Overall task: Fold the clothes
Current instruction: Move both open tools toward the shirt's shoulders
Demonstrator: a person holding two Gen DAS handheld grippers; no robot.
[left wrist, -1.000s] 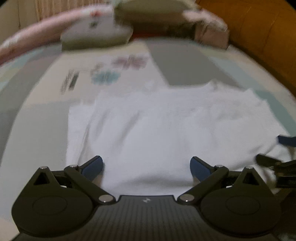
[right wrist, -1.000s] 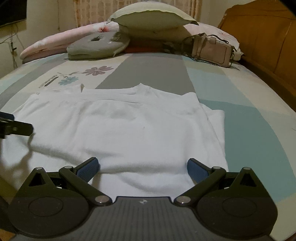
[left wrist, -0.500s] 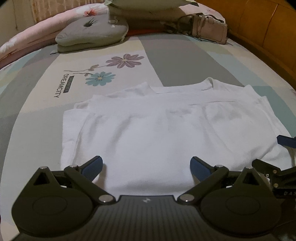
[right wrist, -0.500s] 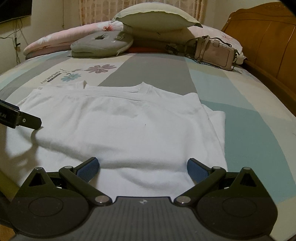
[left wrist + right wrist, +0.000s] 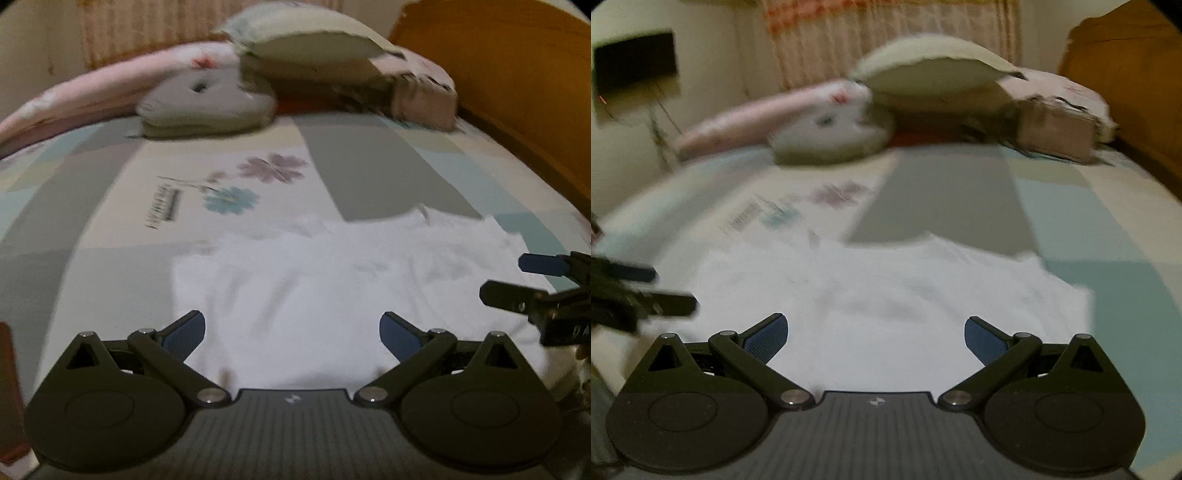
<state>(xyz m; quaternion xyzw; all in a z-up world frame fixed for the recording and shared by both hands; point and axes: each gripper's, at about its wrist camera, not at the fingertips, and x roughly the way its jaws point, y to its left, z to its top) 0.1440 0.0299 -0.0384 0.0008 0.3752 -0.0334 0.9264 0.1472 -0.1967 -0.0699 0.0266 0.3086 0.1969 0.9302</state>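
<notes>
A white T-shirt [image 5: 332,280] [image 5: 886,295] lies flat on the patterned bedspread, sleeves folded in, collar pointing away. My left gripper [image 5: 291,332] hangs open over the shirt's near edge, nothing between its blue-padded fingers. My right gripper [image 5: 875,338] is also open above the near edge. In the left wrist view the right gripper [image 5: 532,277] shows at the right margin, over the shirt's right side. In the right wrist view the left gripper [image 5: 646,291] shows at the left margin. Both views are motion-blurred.
Pillows [image 5: 306,40] and a grey cushion [image 5: 207,99] are stacked at the head of the bed, with a beige handbag [image 5: 1056,129] beside them. A wooden headboard [image 5: 517,74] rises on the right. A dark screen [image 5: 635,62] hangs on the left wall.
Both grippers have lifted and tilted up, so the shirt sits lower in view and more of the pillows and wall show. Both stay open; the shirt has not moved.
</notes>
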